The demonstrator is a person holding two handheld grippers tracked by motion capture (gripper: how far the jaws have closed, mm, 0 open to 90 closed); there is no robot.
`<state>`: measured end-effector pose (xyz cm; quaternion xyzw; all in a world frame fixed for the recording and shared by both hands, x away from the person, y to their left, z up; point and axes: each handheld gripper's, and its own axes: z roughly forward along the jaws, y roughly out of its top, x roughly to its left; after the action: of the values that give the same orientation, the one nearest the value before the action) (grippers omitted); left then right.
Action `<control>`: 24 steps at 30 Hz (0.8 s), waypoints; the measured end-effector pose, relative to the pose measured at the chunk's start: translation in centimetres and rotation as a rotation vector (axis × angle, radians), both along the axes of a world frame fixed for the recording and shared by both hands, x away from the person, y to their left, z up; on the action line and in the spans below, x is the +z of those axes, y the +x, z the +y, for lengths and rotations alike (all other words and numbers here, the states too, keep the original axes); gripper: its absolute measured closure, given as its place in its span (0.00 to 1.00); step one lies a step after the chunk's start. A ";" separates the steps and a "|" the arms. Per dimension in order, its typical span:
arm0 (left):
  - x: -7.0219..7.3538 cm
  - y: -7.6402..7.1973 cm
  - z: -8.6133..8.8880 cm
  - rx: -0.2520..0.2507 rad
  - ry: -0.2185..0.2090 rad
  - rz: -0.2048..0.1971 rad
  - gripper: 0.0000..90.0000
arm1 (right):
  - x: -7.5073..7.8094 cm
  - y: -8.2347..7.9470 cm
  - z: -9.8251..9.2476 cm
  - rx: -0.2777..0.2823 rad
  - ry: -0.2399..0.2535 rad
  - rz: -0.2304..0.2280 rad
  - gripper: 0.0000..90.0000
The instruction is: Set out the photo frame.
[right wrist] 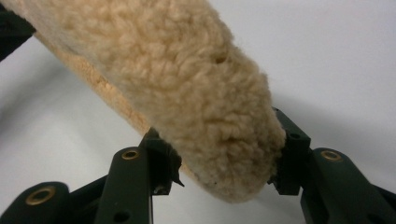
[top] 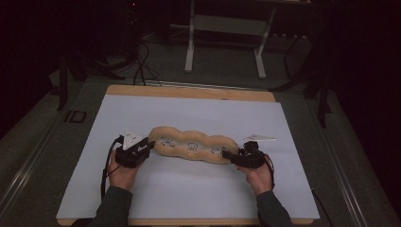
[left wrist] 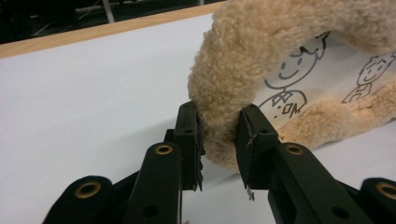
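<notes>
Your fleece cushion (top: 193, 144), a long tan plush piece with three lobes and cartoon figures drawn on its pale inner panel, lies across the middle of the white surface (top: 198, 189), roughly parallel to the near edge. Your left claw (top: 147, 147) grips the cushion's left end: in the left gripper view the two black pads pinch the fluffy rim (left wrist: 219, 126) between them, and the fleece bulges around them. Your right claw (top: 228, 155) sits at the cushion's right end. In the right gripper view the rounded tip of the cushion (right wrist: 224, 154) lies between the jaws, which stand fairly wide; the right jaw touches the fleece, while the left one looks just clear of it.
</notes>
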<state>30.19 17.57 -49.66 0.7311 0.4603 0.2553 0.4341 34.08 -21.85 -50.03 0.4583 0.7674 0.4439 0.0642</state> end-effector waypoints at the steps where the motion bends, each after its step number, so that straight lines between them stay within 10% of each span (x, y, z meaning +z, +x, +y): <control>1: -0.1 0.0 0.0 -0.002 -0.004 0.005 0.81 | -0.1 0.1 -0.1 -0.002 0.002 0.001 0.57; 24: -1.2 0.1 -0.9 -0.027 0.007 0.080 0.80 | -0.9 1.7 -1.5 -0.065 0.049 0.008 0.56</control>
<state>30.31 16.69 -50.90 0.7485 0.4665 0.2216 0.4160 35.83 -23.33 -50.89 0.4860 0.7414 0.4583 0.0643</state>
